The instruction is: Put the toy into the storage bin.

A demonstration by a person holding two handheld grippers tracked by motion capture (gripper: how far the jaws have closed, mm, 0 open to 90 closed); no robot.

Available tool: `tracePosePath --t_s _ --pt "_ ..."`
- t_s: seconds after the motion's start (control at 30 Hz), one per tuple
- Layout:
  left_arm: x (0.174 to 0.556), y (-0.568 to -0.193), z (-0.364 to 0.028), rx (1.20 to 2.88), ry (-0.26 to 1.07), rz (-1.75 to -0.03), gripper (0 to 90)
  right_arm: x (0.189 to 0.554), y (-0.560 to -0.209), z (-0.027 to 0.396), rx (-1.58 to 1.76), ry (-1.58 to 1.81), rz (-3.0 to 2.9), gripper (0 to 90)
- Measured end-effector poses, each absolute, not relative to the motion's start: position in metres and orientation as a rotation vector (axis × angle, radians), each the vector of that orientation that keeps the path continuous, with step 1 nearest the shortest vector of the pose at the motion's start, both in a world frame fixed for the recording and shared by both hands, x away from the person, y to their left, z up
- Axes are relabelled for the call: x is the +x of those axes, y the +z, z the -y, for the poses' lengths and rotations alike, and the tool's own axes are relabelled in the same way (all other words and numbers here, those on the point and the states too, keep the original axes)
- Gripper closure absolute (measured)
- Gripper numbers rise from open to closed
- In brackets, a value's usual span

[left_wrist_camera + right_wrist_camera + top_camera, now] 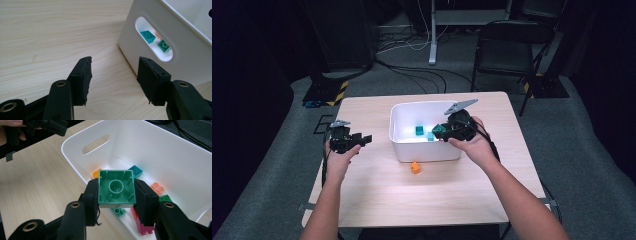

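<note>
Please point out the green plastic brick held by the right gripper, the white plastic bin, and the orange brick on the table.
green plastic brick (115, 188): right gripper view, hollow underside.
white plastic bin (426, 151): high view, near outer wall.
orange brick (415, 167): high view, top face.

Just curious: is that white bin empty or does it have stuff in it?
Not empty: the bin holds several loose bricks on its floor.

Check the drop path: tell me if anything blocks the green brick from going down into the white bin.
Nothing visible blocks it. The right gripper holds the green brick over the open white bin; below lie only loose bricks on the bin's floor.
</note>
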State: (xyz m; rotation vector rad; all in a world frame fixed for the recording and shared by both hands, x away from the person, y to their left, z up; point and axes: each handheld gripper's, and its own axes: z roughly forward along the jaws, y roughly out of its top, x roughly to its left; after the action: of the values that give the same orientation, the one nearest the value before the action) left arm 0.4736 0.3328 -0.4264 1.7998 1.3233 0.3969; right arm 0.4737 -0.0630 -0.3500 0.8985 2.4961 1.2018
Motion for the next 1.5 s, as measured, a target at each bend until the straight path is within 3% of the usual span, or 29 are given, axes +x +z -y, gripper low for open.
tracePosePath --t_s 1.33,1.5 --pt "0.474 -0.426 -0.335 1.785 0.392 -1.328 45.0 0.560 -0.371 0.030 1.042 1.073 -2.430 58.1" --pt "0.474 -0.425 -0.336 1.791 0.393 -1.323 45.0 0.559 -0.372 0.025 1.066 1.065 -2.405 51.7"
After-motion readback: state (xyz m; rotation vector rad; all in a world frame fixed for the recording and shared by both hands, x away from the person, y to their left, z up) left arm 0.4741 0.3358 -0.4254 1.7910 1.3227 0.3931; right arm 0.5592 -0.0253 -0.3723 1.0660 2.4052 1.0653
